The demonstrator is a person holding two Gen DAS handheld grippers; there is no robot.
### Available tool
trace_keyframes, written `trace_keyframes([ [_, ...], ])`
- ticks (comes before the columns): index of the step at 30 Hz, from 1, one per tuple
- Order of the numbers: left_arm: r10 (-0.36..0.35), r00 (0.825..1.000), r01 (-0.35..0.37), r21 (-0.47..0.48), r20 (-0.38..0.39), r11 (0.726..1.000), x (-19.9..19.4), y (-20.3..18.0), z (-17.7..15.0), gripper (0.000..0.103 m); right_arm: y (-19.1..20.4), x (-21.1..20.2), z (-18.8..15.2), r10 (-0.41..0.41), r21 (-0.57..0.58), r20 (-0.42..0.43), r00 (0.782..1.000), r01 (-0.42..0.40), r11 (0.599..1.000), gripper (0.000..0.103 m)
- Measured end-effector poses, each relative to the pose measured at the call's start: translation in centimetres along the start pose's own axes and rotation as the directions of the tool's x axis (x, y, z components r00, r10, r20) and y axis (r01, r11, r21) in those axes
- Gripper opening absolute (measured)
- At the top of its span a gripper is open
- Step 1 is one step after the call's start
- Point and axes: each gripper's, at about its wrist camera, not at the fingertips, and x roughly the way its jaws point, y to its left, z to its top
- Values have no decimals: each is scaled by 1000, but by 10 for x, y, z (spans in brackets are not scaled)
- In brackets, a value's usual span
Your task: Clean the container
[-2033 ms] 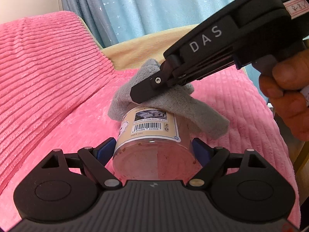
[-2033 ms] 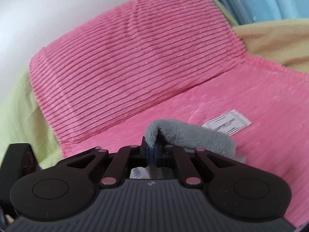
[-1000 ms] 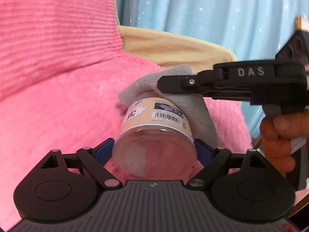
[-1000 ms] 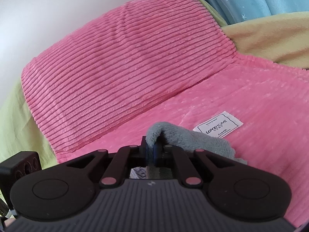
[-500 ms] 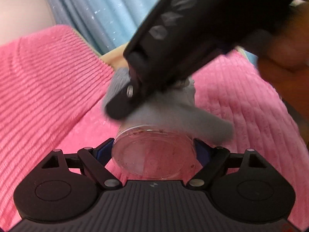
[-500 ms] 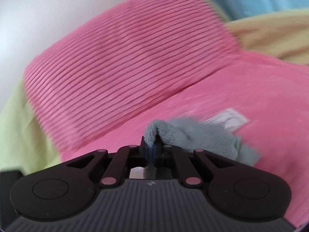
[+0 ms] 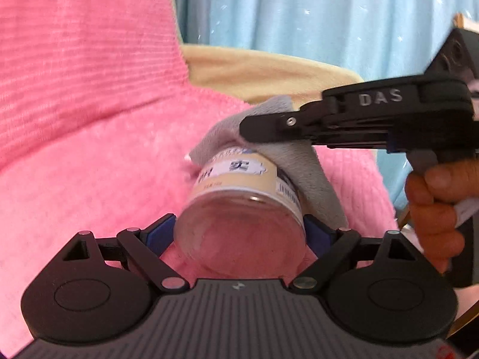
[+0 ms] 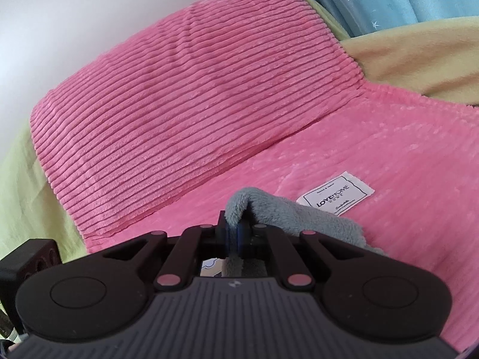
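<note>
Where the left wrist view begins, the left hand-held gripper (image 7: 239,234) clamps a clear plastic container (image 7: 242,218) by its base, one blue pad (image 7: 158,233) pressed to each side; the container lies on its side, pointing away, held above the pink blanket (image 7: 89,185). A beige label with a barcode (image 7: 239,175) wraps its middle. Its far end is covered by a grey cloth (image 7: 299,161), which drapes down the right side of the container.

The right hand-held gripper (image 7: 251,127) reaches in from the right, pressed together on that cloth, with a bare hand (image 7: 434,203) on its grip. In the right wrist view the same right hand-held gripper (image 8: 235,233) pinches a fold of the grey cloth (image 8: 299,218); a sliver of what seems to be the label shows below it.

Beyond lie a white tag (image 8: 335,193) sewn to the blanket, a ribbed pink pillow (image 8: 185,89), a yellow sheet (image 7: 263,71), and a blue curtain (image 7: 314,12).
</note>
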Motion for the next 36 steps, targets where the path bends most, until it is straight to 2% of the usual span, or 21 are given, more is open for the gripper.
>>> trace_keyframes([
  [2, 21, 1000, -22, 48, 7, 999, -1, -6, -1, 87, 7, -1, -1, 24, -25, -17, 1000, -25, 999, 4],
  [4, 72, 997, -74, 149, 19, 986, -1, -14, -2, 87, 14, 0, -4, 75, -47, -48, 996, -77, 996, 5],
  [6, 140, 989, -145, 290, 38, 946, 1, -26, -6, 87, 21, 2, -8, 136, -54, -82, 987, -141, 989, 5],
  [7, 155, 987, -161, 331, 45, 930, 2, -30, -8, 87, 24, 3, -9, 162, -59, -103, 981, -168, 984, 4],
  [10, 182, 981, -191, 420, 61, 887, 6, -42, -12, 87, 29, 4, -10, 166, -97, -120, 979, -178, 979, 2],
  [13, 199, 978, -208, 474, 70, 855, 12, -50, -14, 87, 17, 5, -3, 87, -53, -68, 994, -90, 995, 2],
  [16, 201, 977, -211, 486, 73, 848, 13, -51, -15, 87, -1, 3, 3, -5, 19, -5, 1000, 5, 1000, 2],
  [18, 190, 980, -198, 470, 65, 860, 11, -50, -14, 87, -6, 2, 2, 2, 45, 0, 1000, -2, 999, 2],
  [20, 167, 984, -176, 428, 58, 886, 6, -46, -12, 87, -3, 2, 1, 12, 24, -5, 1000, -12, 1000, 2],
  [24, 84, 995, -95, 240, 57, 966, -1, -25, -1, 88, 0, 1, 0, 15, -3, -10, 1000, -15, 1000, 2],
  [26, 48, 997, -55, 146, 55, 988, -2, -14, 3, 88, -1, 0, -1, 16, 2, -11, 1000, -16, 1000, 2],
  [28, 23, 999, -26, 76, 41, 997, -1, -4, 4, 89, -2, 2, 0, 17, 7, -10, 1000, -17, 1000, 2],
  [30, 8, 999, -10, 45, 37, 999, 0, 0, 3, 88, 0, 1, 1, 12, 5, -11, 1000, -12, 1000, 3],
  [34, 23, 999, -27, 94, 43, 995, 1, -2, 5, 88, 15, 1, -2, 84, -52, -66, 994, -87, 995, 5],
  [36, 61, 997, -69, 180, 50, 981, 1, -13, 2, 87, 23, 4, -6, 134, -77, -106, 985, -142, 987, 4],
])
